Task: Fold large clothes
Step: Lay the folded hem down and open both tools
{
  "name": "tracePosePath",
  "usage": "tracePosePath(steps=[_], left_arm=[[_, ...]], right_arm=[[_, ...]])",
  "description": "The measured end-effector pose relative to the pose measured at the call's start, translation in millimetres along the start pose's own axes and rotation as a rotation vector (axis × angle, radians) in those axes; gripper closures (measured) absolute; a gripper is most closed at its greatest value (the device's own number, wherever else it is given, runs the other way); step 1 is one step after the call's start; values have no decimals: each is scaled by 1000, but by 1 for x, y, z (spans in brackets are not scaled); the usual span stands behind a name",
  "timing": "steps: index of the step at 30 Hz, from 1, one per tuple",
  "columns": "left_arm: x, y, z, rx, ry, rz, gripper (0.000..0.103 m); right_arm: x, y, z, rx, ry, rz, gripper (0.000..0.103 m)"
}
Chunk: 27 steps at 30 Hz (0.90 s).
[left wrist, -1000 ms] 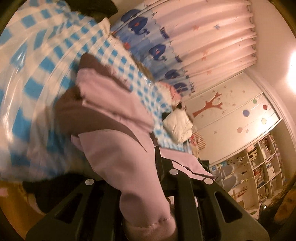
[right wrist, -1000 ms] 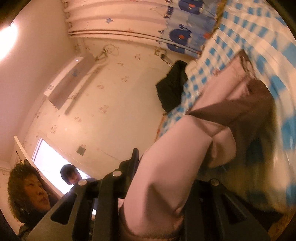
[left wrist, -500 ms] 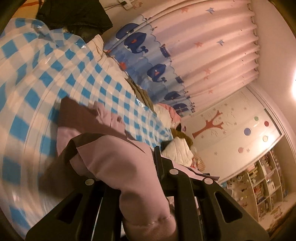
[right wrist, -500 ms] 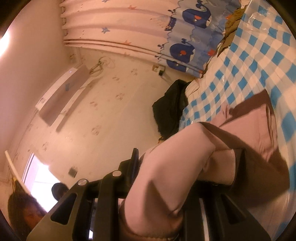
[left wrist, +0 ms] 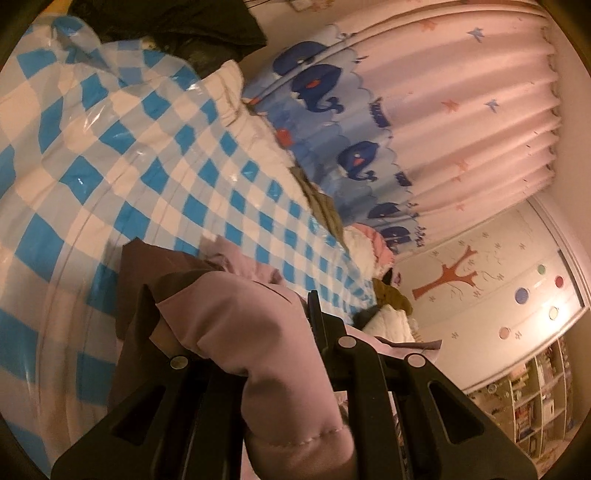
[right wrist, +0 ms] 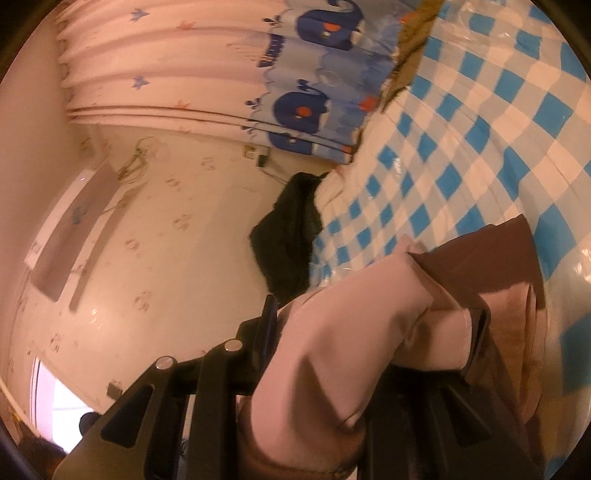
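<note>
A pink garment with brown trim [left wrist: 258,332] hangs bunched in both grippers above the bed's blue-and-white checked cover [left wrist: 110,166]. In the left wrist view my left gripper [left wrist: 236,299] is shut on a thick pink fold, and the brown edge trails onto the cover to the left. In the right wrist view my right gripper [right wrist: 376,310] is shut on another pink fold of the garment [right wrist: 332,350]. Its brown part drapes to the right over the checked cover [right wrist: 480,110]. Cloth hides most of the fingertips.
A whale-print curtain [left wrist: 369,147] runs along the bed's far side. A black garment [left wrist: 177,26] lies at the head end, also against the wall [right wrist: 291,243]. Piled clothes and a white padded item [left wrist: 388,325] sit at the foot end. Bookshelves [left wrist: 535,398] stand beyond.
Both grippers have carried the garment across the bed toward the curtain side. The cloth, spread out over the cover before, is now gathered close to the jaws. More checked cover shows.
</note>
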<state>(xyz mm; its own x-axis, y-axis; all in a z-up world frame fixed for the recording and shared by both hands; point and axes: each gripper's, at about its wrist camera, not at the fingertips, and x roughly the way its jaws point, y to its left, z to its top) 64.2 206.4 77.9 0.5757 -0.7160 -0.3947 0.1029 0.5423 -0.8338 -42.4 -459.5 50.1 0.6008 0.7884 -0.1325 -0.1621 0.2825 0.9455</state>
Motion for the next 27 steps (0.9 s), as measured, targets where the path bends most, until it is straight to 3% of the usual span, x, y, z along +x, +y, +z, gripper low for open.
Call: tracePosePath(steps=[13,16,18,19,21,23,25,27], left_arm=[[101,102,24,-154,27,157,90],[116,126,23,-211,59,164,89],[118,136,28,-280,88,128,88],[116,137,30,-306,100,114,85],[111,130,37,-342,116,85,78],[98,114,44,-358,103,45,59],[84,100,51,-403,67,-15,42],[71,90,56,-450,11,-45,29]], right_arm=[[66,-99,31,122,59,-156,79],[69,-116,36,212,94,-137,76],[67,-115,38,252,106,-105,65],[64,-110,40,260,106,-79,59],[56,-96,42,256,86,-29,29],[42,-74,45,220,42,-10,15],[27,-55,49,196,-17,-2,10],[21,-25,48,94,-33,-90,10]])
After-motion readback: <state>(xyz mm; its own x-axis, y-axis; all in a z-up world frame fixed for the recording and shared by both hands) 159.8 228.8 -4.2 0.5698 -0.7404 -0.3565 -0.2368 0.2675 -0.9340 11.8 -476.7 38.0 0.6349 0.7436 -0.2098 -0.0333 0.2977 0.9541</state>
